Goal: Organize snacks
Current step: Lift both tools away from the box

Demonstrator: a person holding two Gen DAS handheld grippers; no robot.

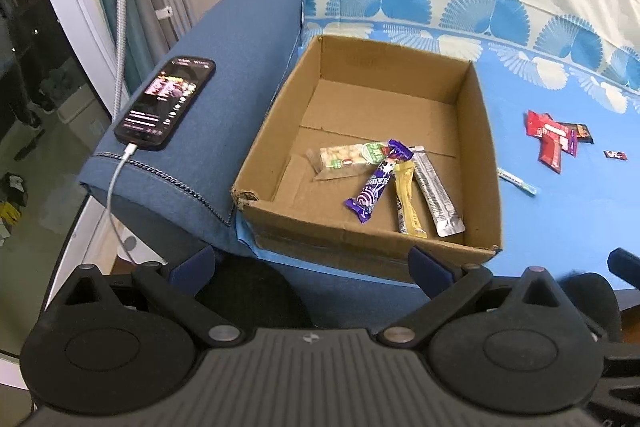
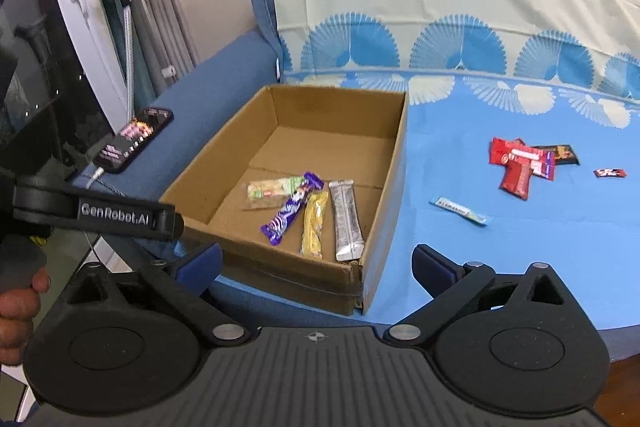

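Blue pads tipped both tools, and both pairs stood spread wide with nothing between them: the right gripper filled the bottom of its own view, the left gripper the bottom of its view, neither touching a snack. Just beyond the fingers, at frame centre, sat the cardboard box with four snacks already on its floor: a pale nut bar, a purple bar, a yellow bar and a silver bar, lying roughly side by side. I judged the sorting about half done. Out on the blue sheet at the right of the frame a pile of red packets remained, overlapping a dark packet, with a tiny wrapped sweet beside them and a slim blue-green stick nearer the box. How many red packets were stacked I could not count, and no label was readable. At the left of the frame a phone lay on the armrest, plugged into a cable. The left tool's arm crossed the left edge of the right wrist view, with part of a hand cut off below it.
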